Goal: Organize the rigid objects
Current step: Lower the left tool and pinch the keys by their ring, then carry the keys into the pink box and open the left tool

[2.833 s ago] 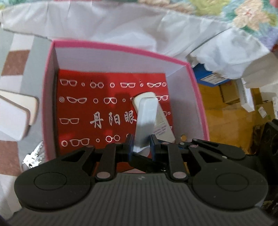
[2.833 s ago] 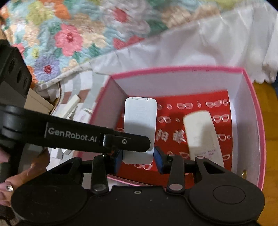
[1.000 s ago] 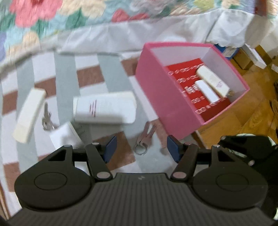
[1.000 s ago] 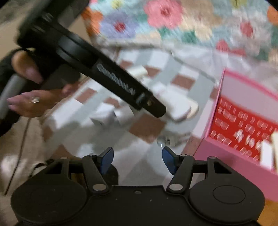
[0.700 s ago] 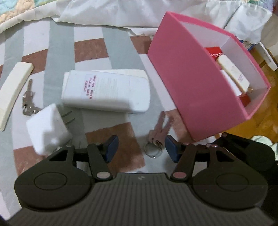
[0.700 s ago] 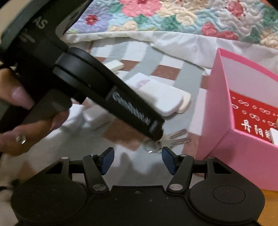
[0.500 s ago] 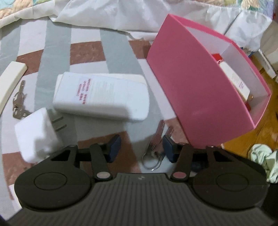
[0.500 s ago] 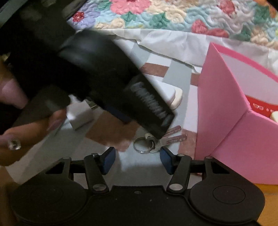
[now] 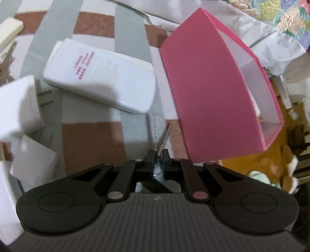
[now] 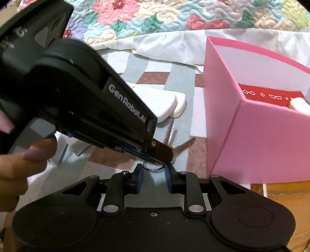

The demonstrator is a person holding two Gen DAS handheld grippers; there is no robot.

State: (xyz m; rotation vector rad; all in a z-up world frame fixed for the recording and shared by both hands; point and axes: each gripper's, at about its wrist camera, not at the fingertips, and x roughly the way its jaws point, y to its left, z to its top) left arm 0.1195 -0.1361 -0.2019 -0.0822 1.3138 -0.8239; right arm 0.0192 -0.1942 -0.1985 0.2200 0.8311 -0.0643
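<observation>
My left gripper [image 9: 157, 155] is shut on a bunch of keys [image 9: 161, 138] lying on the checked cloth, just left of the pink box [image 9: 211, 97]. In the right wrist view the left gripper [image 10: 164, 153] pinches the keys [image 10: 184, 147] near their ring [image 10: 153, 167]. My right gripper [image 10: 154, 172] is open, with the key ring between its fingertips. The pink box [image 10: 257, 139] holds white items on a red lining. A white flat case [image 9: 100, 77] lies to the left.
A white plug adapter [image 9: 19, 108] and white boxes [image 9: 33, 160] lie at the left. A cream bar [image 9: 8, 31] and another key bunch [image 9: 5, 58] are at the far left. A floral quilt [image 10: 174, 15] is behind. Wooden floor [image 10: 286, 195] lies right of the cloth.
Both grippers left the box and came down over the keys. My left gripper has closed on the keys. The right gripper moved in close to the ring and narrowed.
</observation>
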